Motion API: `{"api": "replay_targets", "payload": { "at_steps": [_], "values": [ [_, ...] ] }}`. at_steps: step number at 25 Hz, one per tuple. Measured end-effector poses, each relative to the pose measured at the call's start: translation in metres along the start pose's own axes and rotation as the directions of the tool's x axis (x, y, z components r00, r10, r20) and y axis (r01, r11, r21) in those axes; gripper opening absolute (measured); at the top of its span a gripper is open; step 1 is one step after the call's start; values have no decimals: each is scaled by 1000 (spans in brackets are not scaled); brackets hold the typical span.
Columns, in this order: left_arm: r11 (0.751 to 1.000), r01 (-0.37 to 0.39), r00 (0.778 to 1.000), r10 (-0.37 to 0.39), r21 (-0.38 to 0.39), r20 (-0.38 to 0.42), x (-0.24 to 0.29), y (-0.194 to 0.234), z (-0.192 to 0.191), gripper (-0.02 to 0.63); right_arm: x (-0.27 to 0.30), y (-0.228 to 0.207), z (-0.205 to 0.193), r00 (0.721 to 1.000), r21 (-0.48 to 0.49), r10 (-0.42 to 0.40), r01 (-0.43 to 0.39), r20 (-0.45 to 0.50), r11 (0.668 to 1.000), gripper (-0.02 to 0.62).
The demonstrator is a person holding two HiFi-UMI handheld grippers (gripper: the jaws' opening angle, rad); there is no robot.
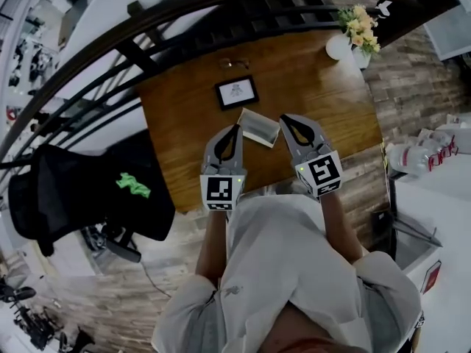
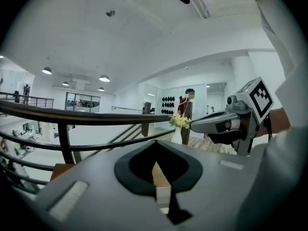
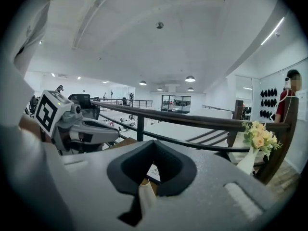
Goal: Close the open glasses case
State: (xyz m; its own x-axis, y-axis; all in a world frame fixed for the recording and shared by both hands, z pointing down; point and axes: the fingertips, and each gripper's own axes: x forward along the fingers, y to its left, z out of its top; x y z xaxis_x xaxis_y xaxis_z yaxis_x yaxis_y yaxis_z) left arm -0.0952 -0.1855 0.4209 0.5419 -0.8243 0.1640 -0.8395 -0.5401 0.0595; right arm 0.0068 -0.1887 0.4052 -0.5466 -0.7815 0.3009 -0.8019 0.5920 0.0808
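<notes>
Glasses case point(image 1: 259, 127) lies near the middle of the wooden table point(image 1: 176, 138), flanked by your two grippers. Your left gripper point(image 1: 237, 128) has its jaws closed together and grips nothing, its tip at the case's left edge. Your right gripper point(image 1: 283, 118), likewise closed and empty, sits at the case's right edge. A picture frame point(image 1: 236, 92) lies just beyond the case, with eyeglasses point(image 1: 233, 63) farther back by the railing point(image 1: 184, 12). Bare wood stretches to either side, and a flower vase point(image 1: 358, 37) holds the far right corner.
</notes>
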Motion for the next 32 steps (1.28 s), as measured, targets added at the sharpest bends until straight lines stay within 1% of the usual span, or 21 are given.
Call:
{"api": "replay_targets", "payload": {
  "at_steps": [5, 11, 21, 32],
  "values": [
    [1000, 17, 999, -18, -23, -40, 12, -4, -24, 20, 7, -4, -23, 999, 12, 3, -2, -46, 1000, 3],
    [999, 26, 993, -28, -23, -113, 25, -13, -59, 20, 16, -9, -55, 994, 35, 31, -27, -102, 999, 3],
    [998, 18, 974, -31, -59, -225, 54, -30, -111, 20, 38, -22, -107, 976, 84, 115, -101, -187, 991, 3],
    [996, -10, 946, -19, -89, -324, 82, -43, -153, 19, 58, -33, -150, 946, 125, 199, -172, -257, 977, 3]
  ]
}}
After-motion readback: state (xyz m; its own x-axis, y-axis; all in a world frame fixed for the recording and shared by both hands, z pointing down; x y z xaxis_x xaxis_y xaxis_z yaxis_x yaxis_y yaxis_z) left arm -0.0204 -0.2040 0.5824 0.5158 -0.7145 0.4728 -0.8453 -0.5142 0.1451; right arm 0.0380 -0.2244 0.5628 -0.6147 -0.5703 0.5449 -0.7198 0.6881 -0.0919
